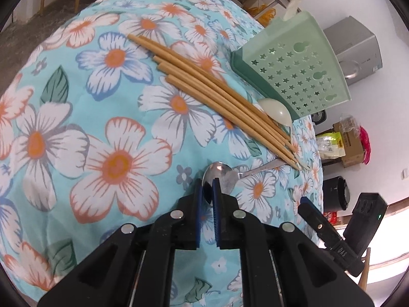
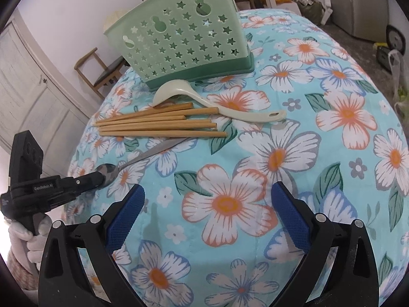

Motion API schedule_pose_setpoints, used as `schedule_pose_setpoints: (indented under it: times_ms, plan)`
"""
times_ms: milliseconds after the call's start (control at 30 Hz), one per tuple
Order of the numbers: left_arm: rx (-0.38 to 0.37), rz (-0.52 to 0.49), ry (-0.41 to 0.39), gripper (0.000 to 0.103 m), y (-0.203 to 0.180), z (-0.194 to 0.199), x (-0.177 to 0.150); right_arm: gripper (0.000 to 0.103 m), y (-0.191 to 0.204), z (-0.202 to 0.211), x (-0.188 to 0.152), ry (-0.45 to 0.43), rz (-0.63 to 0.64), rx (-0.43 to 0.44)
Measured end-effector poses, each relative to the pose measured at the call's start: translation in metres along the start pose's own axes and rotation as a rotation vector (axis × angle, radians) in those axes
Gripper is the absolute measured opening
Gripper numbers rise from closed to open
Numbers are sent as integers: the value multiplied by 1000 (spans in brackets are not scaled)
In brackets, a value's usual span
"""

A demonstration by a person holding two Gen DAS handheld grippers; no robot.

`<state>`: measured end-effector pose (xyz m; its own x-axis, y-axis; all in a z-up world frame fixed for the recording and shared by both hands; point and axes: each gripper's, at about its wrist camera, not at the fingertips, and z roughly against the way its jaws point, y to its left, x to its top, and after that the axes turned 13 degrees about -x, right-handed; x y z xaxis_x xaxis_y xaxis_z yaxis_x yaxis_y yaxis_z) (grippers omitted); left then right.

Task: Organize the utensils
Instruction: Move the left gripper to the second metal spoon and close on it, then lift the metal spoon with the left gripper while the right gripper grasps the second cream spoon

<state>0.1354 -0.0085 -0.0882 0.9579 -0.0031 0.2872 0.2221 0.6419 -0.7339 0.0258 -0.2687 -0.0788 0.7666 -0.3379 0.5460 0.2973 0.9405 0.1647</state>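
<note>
The left hand-held gripper (image 1: pixel 207 192) is closed on the bowl of the metal spoon (image 1: pixel 219 179), the handle trailing toward the chopsticks (image 1: pixel 217 94). The bowl end is judged the freest part to grip, since the handle tip lies just beside the chopstick tips. The right hand-held gripper (image 2: pixel 207 212) is held wide open and empty above bare cloth. The green utensil basket (image 2: pixel 179 41) stands at the far edge of the counter (image 2: pixel 332 153), with the cream ladle (image 2: pixel 204 99) lying against its base. Open room is left on the near and right side; the left edge is close to the spoon.
</note>
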Motion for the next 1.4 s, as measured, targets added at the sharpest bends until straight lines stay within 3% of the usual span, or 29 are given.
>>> schedule_pose_setpoints:
  times_ms: [367, 667, 900, 1067, 1300, 1400]
  plan:
    - [28, 15, -36, 10, -3, -6, 2, 95, 8, -1, -8, -54, -2, -60]
    - [94, -63, -56, 9, -16, -10, 2, 95, -2, 3, -13, -85, -43, -5]
    - [149, -134, -69, 10, -24, -10, 4, 94, -14, 9, -2, -23, -60, 76]
    - [164, -160, -76, 10, -24, -12, 2, 75, -11, 30, 18, -117, 28, 21]
    - [170, -193, -84, 11, -26, -13, 0, 56, 27, 33, 54, -254, 294, -125]
    - [170, -209, -88, 11, -27, -13, 0, 49, 44, 20, 61, -275, 418, -183]
